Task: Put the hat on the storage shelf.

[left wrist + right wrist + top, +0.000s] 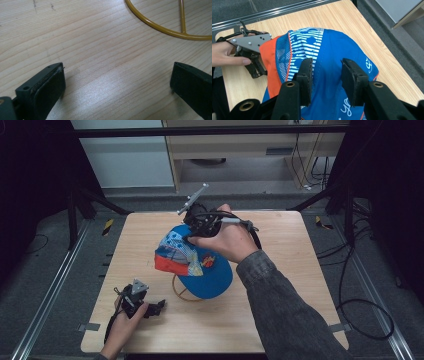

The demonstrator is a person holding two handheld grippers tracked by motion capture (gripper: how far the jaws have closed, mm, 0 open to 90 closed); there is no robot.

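At frame centre one blue-and-orange cap (192,262) sits on one yellow wire stand (181,291) on the wooden table (280,305), the right gripper (192,231) parted just above its crown, the left gripper (159,307) spread wide, empty, lower left.

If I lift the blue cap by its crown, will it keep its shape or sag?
The cap looks like thin fabric with mesh panels, so its crown will probably crumple. Its brim lies flat and seems stiffer. It sits on a thin yellow wire stand, likely light enough to shift.
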